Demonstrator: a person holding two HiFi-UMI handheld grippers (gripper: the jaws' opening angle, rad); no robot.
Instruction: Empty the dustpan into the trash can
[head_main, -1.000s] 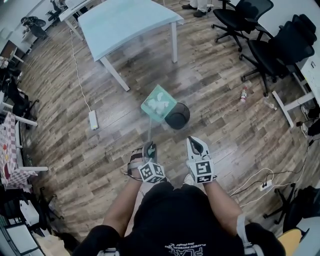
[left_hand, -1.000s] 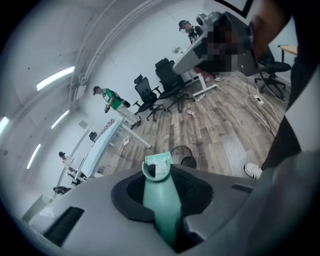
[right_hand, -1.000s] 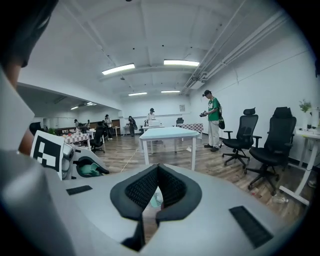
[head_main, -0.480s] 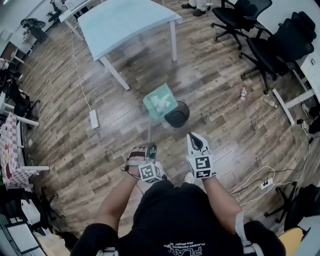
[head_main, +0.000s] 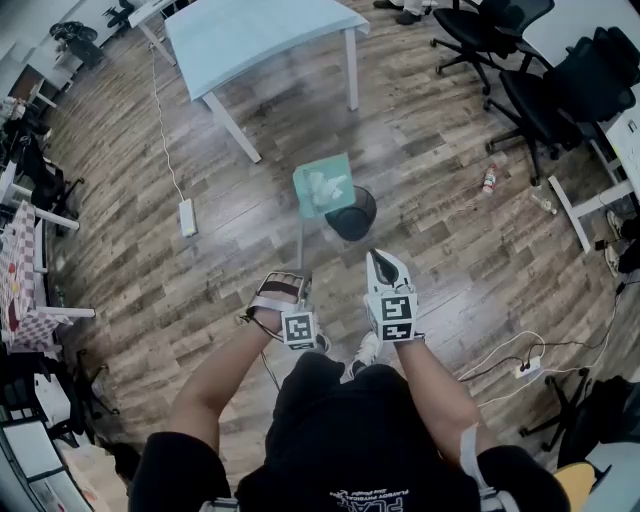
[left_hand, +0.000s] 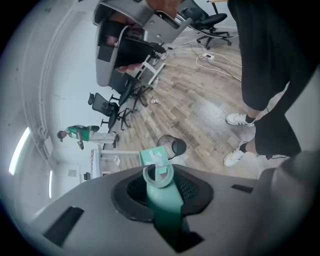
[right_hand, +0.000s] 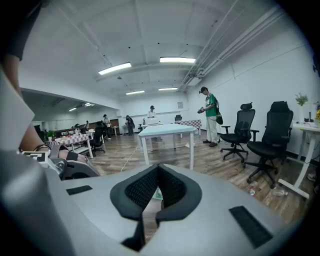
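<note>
A green dustpan (head_main: 323, 185) with white paper scraps in it hangs on its long handle over the left rim of a round black trash can (head_main: 352, 213) on the wood floor. My left gripper (head_main: 300, 290) is shut on the handle's near end. In the left gripper view the teal handle (left_hand: 164, 202) runs between the jaws, with its ring end, the pan (left_hand: 152, 157) and the trash can (left_hand: 173, 146) beyond. My right gripper (head_main: 385, 268) is held beside the left one, short of the can, its jaws shut with nothing in them (right_hand: 158, 172).
A light blue table (head_main: 260, 40) stands beyond the can. Black office chairs (head_main: 560, 90) are at the far right, and a bottle (head_main: 488, 183) lies on the floor near them. A power strip (head_main: 187, 217) with its cord is at left, cables (head_main: 525, 365) at right. My shoes (head_main: 365, 350) are just below the grippers.
The left gripper has rolled and shifted, and the dustpan has swung right and tilted toward the trash can's rim. The right gripper has barely moved.
</note>
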